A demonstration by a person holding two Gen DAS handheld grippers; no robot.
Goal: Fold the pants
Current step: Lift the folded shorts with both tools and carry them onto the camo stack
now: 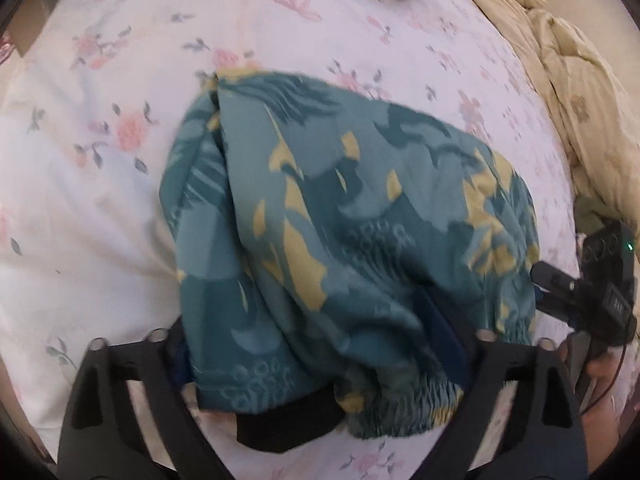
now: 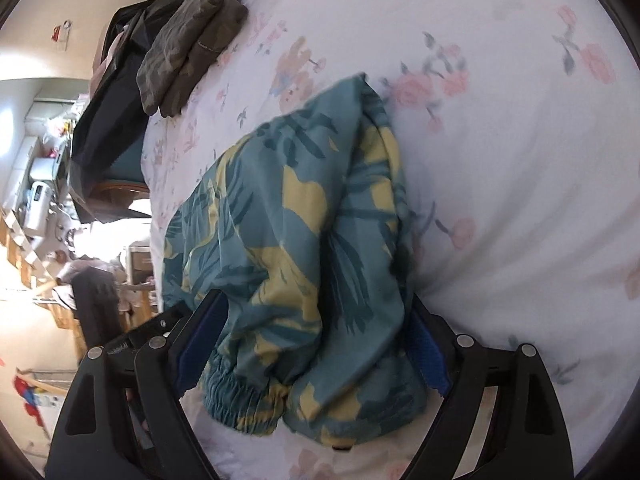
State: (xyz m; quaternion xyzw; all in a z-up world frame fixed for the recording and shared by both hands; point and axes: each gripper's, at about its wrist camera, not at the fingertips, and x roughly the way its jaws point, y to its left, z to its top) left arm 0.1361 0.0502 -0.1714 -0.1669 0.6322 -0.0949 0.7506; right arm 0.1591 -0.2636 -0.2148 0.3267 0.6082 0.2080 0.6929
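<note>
My 2 claws hang over the pants [image 1: 340, 216], which lie in a bunched, partly folded heap on the floral bed sheet [image 1: 100, 200], in its middle and well away from the edge where the bed drops off. I judge the step in hand to be the placing or tidying of a fold: the cloth is already doubled over itself, with the gathered elastic waistband nearest me.

My left claw [image 1: 320, 356] stands with its jaws wide apart; the waistband end of the pants sits between them, but I cannot see either pad pressing on it. My right claw [image 2: 316, 344] is likewise spread wide, astride the elastic end, the blue pads standing either side of the cloth rather than pinching it.

Next, as I judge it, I need to flatten the heap and bring 1 half squarely over the other, which calls for closing on a clean edge rather than a bundle of layers.

Only the left view shows my right claw's body at the right side and the rumpled beige quilt [image 1: 560, 80] along the far edge of the bed. Only the right view shows the camouflage garment [image 2: 192, 44] folded at the bed's edge and the cluttered room beyond.
</note>
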